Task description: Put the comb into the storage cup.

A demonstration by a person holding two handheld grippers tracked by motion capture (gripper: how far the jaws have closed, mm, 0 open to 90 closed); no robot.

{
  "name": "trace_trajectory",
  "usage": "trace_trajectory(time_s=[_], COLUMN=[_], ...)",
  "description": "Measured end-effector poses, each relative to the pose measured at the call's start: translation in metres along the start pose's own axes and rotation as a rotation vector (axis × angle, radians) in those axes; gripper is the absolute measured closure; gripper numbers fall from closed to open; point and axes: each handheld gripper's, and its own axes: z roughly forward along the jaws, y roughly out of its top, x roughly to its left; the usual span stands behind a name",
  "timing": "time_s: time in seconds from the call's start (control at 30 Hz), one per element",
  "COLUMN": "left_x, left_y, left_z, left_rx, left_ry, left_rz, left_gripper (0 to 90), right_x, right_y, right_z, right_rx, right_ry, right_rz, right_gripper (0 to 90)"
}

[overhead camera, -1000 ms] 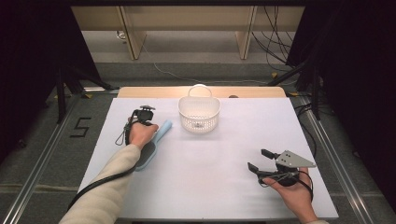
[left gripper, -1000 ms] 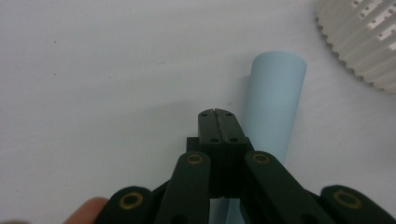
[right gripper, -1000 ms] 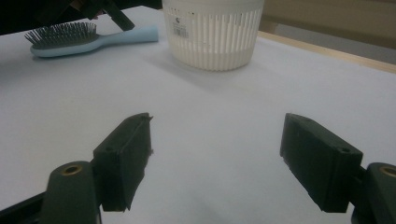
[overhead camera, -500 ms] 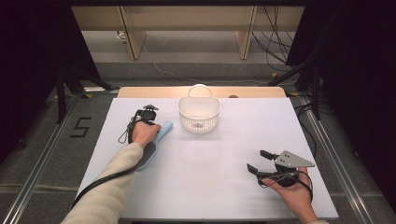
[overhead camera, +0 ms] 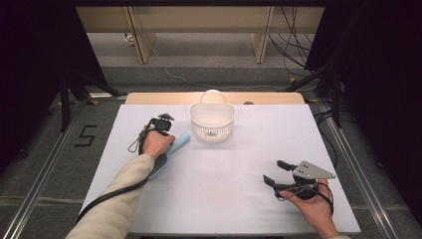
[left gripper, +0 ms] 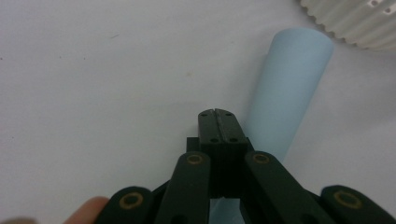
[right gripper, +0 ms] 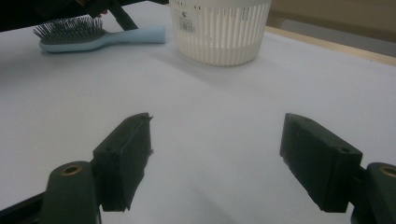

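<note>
Light-blue hairbrush flat on the white tabletop, far left, handle end just beside the white slatted basket. Left gripper over the handle, jaws pressed together, nothing between. Right gripper near right, well apart, jaws spread wide and holding nothing.

A: What's the brush like?

B: Pale blue, with a dark bristle pad. In the right gripper view it lies flat at the upper left of the frame, bristles up, handle pointing right.

A: And in the high view?

B: The brush sits left of centre, slanting; its handle tip is the upper right end, its head partly hidden lower left.

A: The left gripper view?

B: The handle runs from bottom centre up to the upper right, a smooth rounded bar flat on the white surface.
</note>
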Motion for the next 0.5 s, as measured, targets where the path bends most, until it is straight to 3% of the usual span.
trace_trajectory(time_s=[0.5], left_x=[-0.019], left_y=[-0.007], left_z=[-0.003], left_rx=[0.048], left_ry=[-0.016], left_rz=[0.077], left_gripper=[90.0], right_x=[0.0], right_y=[0.0], right_z=[-0.001], right_rx=[0.002], right_ry=[-0.001], right_rz=[0.0], right_gripper=[25.5])
